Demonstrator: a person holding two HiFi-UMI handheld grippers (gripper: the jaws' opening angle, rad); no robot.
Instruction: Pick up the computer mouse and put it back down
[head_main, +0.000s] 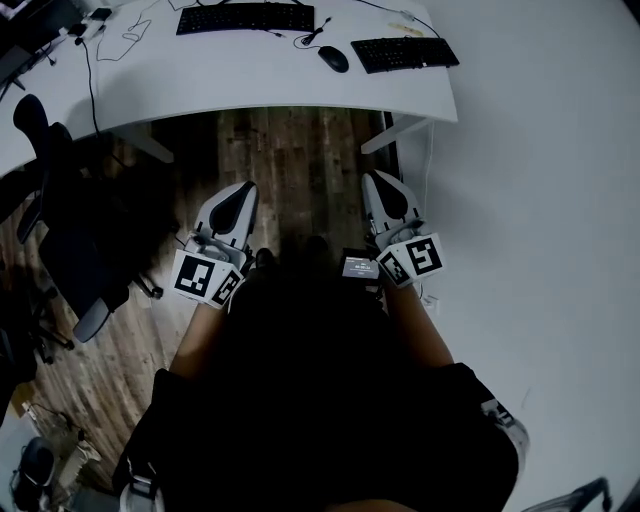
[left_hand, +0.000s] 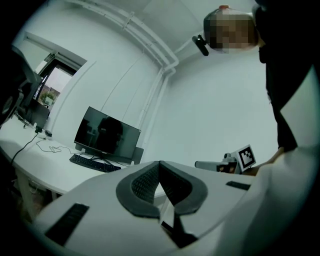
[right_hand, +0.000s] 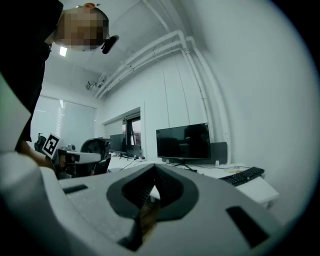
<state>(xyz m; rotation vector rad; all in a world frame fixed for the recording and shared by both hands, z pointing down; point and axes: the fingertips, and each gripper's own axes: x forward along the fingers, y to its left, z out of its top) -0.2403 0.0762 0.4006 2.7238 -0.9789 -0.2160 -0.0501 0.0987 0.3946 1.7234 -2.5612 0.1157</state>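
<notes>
The black computer mouse (head_main: 333, 58) lies on the white desk (head_main: 200, 75) at the top of the head view, between two black keyboards. Both grippers are held close to the person's body over the wooden floor, well short of the desk. My left gripper (head_main: 243, 190) (left_hand: 160, 164) points level, its dark pads meeting at the tip with nothing between them. My right gripper (head_main: 378, 180) (right_hand: 153, 168) is likewise shut and empty. I cannot make out the mouse in either gripper view.
A long keyboard (head_main: 245, 18) lies left of the mouse, a shorter one (head_main: 404, 53) right of it. Cables run over the desk's left part. A black office chair (head_main: 60, 240) stands at the left. A white wall (head_main: 540, 200) is on the right. A dark monitor (right_hand: 182, 142) stands on the desk.
</notes>
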